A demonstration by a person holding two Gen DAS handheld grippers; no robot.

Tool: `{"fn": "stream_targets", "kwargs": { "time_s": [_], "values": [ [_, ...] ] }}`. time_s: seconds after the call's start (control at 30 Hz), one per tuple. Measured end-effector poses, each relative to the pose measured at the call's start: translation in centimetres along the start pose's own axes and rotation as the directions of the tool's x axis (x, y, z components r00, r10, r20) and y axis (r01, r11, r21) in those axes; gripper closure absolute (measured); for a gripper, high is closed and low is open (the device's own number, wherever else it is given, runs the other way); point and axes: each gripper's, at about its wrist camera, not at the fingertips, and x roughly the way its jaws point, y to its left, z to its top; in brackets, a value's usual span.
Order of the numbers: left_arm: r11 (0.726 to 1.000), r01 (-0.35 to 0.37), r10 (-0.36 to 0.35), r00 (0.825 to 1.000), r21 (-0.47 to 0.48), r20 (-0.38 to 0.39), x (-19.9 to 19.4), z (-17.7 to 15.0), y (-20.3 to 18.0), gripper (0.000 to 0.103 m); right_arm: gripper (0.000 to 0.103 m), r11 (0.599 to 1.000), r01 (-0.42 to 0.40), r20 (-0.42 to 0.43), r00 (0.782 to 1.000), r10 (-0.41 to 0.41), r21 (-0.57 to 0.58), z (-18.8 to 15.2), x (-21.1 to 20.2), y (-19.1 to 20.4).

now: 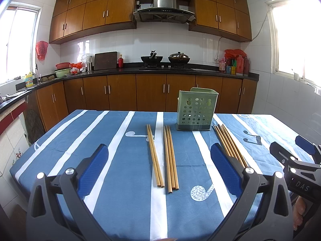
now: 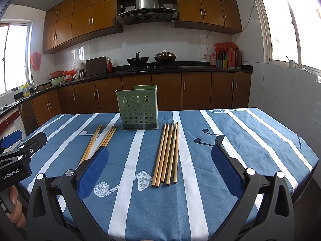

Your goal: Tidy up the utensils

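Note:
Wooden chopsticks lie in three bunches on the blue striped tablecloth [image 1: 112, 140]. In the left wrist view a pair [image 1: 154, 156] and a group of three [image 1: 170, 158] lie between the fingers of my open left gripper [image 1: 159, 146]. A third bunch of several chopsticks [image 1: 230, 144] is partly hidden behind its right finger. A green perforated holder [image 1: 195, 110] stands upright beyond them. In the right wrist view my open right gripper [image 2: 160, 146] hovers over the bunch of several chopsticks [image 2: 166, 154], with the holder [image 2: 138, 108] ahead. Neither gripper holds anything.
The right gripper [image 1: 291, 146] shows at the left wrist view's right edge, and the left gripper [image 2: 24, 139] at the right wrist view's left edge with a hand under it. Kitchen counters and cabinets [image 1: 150, 92] stand beyond the table's far edge.

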Motion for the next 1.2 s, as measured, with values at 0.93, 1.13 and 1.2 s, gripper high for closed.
{"fn": "stream_targets", "kwargs": {
  "time_s": [0.93, 1.13, 1.2],
  "values": [
    [1.0, 0.0, 0.0, 1.0, -0.001, -0.004, 0.0, 0.0, 0.0, 0.004, 0.002, 1.0, 0.0, -0.003, 1.0, 0.0, 0.002, 0.0, 0.2, 0.0],
    [1.0, 0.0, 0.0, 1.0, -0.001, -0.015, 0.6, 0.0, -0.2, 0.004, 0.002, 1.0, 0.0, -0.013, 1.0, 0.0, 0.004, -0.1, 0.7, 0.0],
    [1.0, -0.002, 0.002, 0.999, -0.006, -0.032, 1.4, -0.1, -0.1, 0.004, 0.002, 1.0, 0.001, -0.02, 1.0, -0.001, 0.005, -0.1, 1.0, 0.0]
  ]
}}
